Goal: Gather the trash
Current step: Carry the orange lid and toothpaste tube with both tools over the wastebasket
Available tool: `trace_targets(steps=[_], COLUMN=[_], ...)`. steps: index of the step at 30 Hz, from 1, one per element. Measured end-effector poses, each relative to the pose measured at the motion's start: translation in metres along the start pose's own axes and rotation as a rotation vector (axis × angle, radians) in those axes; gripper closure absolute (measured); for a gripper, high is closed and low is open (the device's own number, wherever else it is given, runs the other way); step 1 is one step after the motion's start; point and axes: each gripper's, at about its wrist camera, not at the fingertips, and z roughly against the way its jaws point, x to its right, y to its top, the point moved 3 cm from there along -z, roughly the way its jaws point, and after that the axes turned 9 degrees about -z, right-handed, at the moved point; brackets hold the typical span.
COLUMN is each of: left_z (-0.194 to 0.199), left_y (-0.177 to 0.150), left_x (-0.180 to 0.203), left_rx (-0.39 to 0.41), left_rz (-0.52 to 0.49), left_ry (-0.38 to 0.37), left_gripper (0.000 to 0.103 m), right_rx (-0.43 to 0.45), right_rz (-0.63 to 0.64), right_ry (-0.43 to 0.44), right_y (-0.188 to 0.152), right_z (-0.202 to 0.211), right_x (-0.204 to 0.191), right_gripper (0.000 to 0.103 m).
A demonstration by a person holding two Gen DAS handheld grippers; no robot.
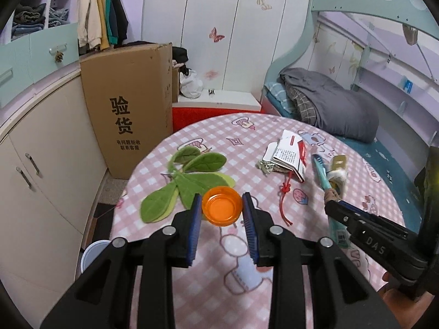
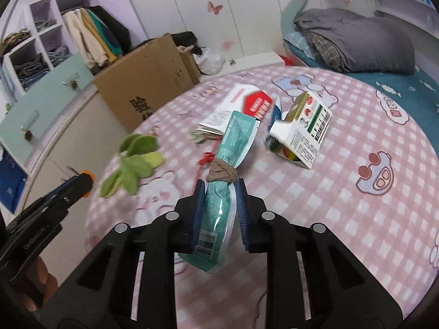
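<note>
A round counter point(image 1: 274, 260) under a pink checked cloth carried the litter, and every place here is given from the flattened red-and-white carton point(image 1: 290, 150) near its far middle. Far to the left of that carton, off the counter, stood a tall brown cardboard box point(image 1: 129, 104) with black characters on its face. Left of the carton and nearer the camera, a green plush leaf toy point(image 1: 189, 181) lay spread on the cloth. Just nearer than the leaves, the left tool point(image 1: 221, 205) had its blue pads closed against both sides of a shallow orange plastic cap point(image 1: 222, 205), which sat between the fingertips at the leaf toy's near edge. Directly below the carton, a red knotted cord point(image 1: 285, 194) trailed toward the camera. Right of the carton, the right tool point(image 2: 221, 192) was clamped on a teal plastic wrapper point(image 2: 219, 213) bound at its middle with a wrap of tan string, the wrapper's far end pointing back at the carton. Farther right again, a crushed drink box point(image 2: 301, 131) printed in green and white lay on its side, close to the carton but apart from the wrapper. Behind it all, a grey quilt point(image 1: 334, 104) was heaped on the bed.
</note>
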Motion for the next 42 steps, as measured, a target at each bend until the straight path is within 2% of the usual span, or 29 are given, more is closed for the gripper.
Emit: trace_targets(steps=[9, 20, 29, 42], left_z=[0.056, 0.111, 0.126, 0.103], left_y=[-0.01, -0.029, -0.062, -0.128], left_x=[-0.033, -0.108, -0.198, -0.319], left_rx=[0.068, 0.121, 0.094, -0.037], left_rz=[0.057, 0.162, 0.307, 0.493], left_ry=[0.023, 0.122, 0.243, 0.393], left_gripper=[0.074, 0.074, 0.074, 0.074], right_rx=[0.031, -0.02, -0.117, -0.304], right_rz=[0.084, 0.254, 0.383, 0.481], right_ry=[0.124, 0.263, 0.357, 0.428], right_y=[-0.015, -0.049, -0.092, -0.157], right_z=[0.041, 0.042, 0.014, -0.069], right_x=[-0.067, -0.178, -0.264, -0.351], right_gripper=[0.08, 0.08, 0.08, 0.08])
